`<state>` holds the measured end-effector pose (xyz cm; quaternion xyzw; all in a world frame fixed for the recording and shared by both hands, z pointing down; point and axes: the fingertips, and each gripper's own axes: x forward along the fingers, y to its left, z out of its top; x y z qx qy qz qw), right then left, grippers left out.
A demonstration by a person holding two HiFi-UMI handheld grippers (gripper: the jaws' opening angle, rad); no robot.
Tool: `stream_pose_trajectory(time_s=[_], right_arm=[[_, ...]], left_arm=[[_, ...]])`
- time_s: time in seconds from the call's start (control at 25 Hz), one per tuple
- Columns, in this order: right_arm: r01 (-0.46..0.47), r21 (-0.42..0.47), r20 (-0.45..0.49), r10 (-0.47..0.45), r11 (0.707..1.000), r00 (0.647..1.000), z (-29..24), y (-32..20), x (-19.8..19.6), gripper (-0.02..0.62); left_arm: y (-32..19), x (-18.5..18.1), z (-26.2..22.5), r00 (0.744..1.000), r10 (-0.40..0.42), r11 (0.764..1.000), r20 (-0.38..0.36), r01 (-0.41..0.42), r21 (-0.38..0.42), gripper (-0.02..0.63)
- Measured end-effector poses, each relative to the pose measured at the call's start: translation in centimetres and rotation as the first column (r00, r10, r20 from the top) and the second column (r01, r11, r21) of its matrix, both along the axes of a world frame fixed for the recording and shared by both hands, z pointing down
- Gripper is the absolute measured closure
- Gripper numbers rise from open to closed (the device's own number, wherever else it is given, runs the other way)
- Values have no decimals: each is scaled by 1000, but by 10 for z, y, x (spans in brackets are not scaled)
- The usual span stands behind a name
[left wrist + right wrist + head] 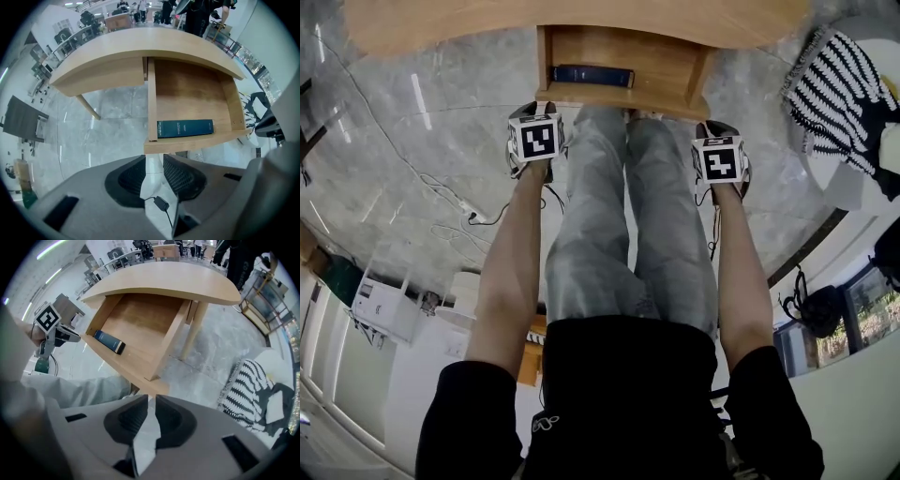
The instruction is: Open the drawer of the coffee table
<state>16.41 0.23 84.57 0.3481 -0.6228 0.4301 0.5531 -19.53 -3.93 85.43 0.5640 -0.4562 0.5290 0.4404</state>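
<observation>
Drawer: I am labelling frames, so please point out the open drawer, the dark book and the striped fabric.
open drawer [187,89]: left gripper view, bare wooden floor.
dark book [185,128]: left gripper view, cover's middle.
striped fabric [243,391]: right gripper view, its stripes.

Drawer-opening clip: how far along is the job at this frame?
Done: the drawer stands pulled well out from under the coffee table, with a dark blue book lying inside. In hand: nothing; the left gripper and right gripper both hang empty by the drawer's front edge, not touching it. Left: seemingly nothing except drawing back.
</observation>
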Motion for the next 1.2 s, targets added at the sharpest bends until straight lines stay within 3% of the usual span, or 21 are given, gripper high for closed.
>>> stream_pose_trajectory(time_s=[0.24, 0.36, 0.52, 0.8, 0.96, 1.2], right_arm=[[1, 43, 17, -2, 999, 1000, -45, -7, 12, 558], [-58, 97, 49, 53, 994, 997, -74, -27, 20, 565], [-223, 144, 218, 189, 964, 958, -126, -52, 10, 578], [-316, 279, 390, 193, 907, 900, -225, -100, -1, 581], [-357, 390, 461, 155, 849, 873, -293, -140, -5, 583], [-400, 509, 514, 104, 763, 852, -381, -181, -9, 583]], left_arm=[[-3, 7, -56, 999, -41, 997, -17, 42, 70, 522], [-17, 18, -89, 997, -57, 990, -47, 63, 122, 558], [-38, 39, -144, 989, -93, 972, -111, 115, 207, 577], [-78, 97, -243, 971, -42, 932, -236, 123, 341, 594], [-113, 130, -306, 969, 62, 878, -241, 62, 475, 595], [-160, 167, -404, 949, 130, 771, -288, 85, 631, 595]])
